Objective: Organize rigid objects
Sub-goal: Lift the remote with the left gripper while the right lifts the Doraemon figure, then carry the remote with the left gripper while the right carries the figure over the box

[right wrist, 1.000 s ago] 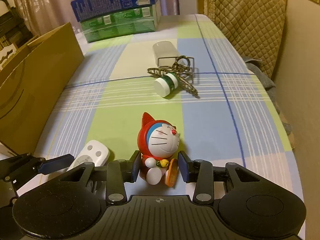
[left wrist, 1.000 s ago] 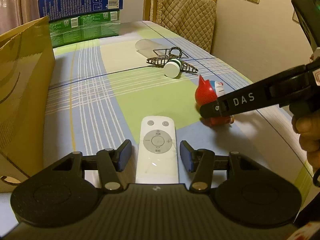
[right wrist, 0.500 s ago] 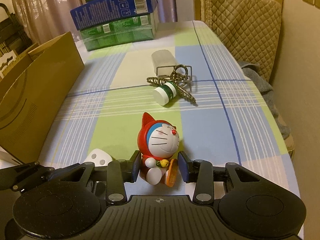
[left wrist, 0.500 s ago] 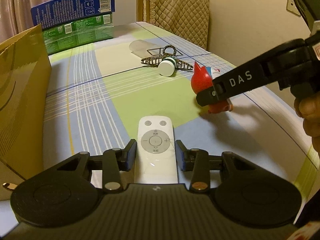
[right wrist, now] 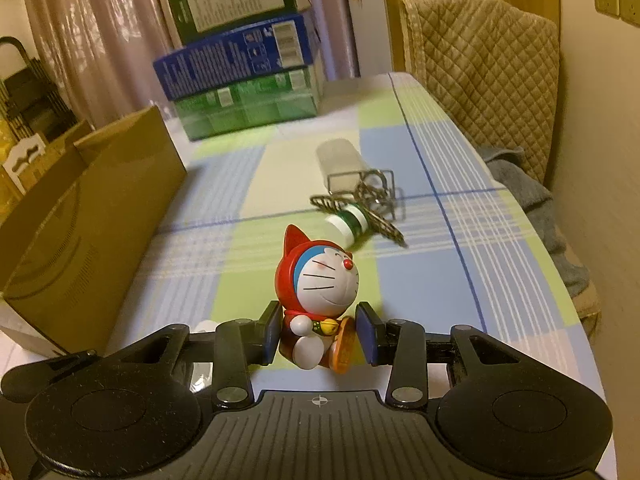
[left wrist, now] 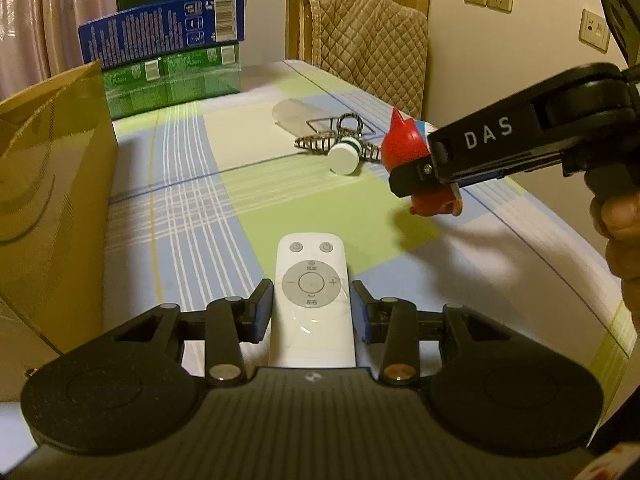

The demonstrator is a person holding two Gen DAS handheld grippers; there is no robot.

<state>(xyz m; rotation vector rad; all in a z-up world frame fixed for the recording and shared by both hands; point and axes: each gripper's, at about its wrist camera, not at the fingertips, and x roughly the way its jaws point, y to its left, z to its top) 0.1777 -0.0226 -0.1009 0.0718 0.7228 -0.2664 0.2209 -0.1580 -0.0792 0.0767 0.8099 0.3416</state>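
A white remote (left wrist: 311, 258) lies lengthwise on the checked tablecloth, its near half between the blue pads of my left gripper (left wrist: 312, 310), which is shut on it. A red-hooded cat figurine (right wrist: 322, 280) sits between the pads of my right gripper (right wrist: 320, 332), shut on its lower body. In the left wrist view the figurine (left wrist: 402, 144) hangs above the table with a shadow under it, and a right gripper finger (left wrist: 472, 148) marked DAS covers most of it. A person's hand (left wrist: 622, 216) holds that gripper.
A tall cardboard box (left wrist: 52, 200) stands along the table's left side. Stacked green and blue cartons (left wrist: 168, 60) fill the far end. A small white-capped green bottle (left wrist: 345, 156), a wire clip (left wrist: 316, 144) and a clear cup (left wrist: 292, 114) lie mid-table. A quilted chair (left wrist: 368, 40) stands behind.
The left gripper's jaws closed in onto the remote's sides. The right gripper has raised the figurine off the tablecloth and tipped it slightly.
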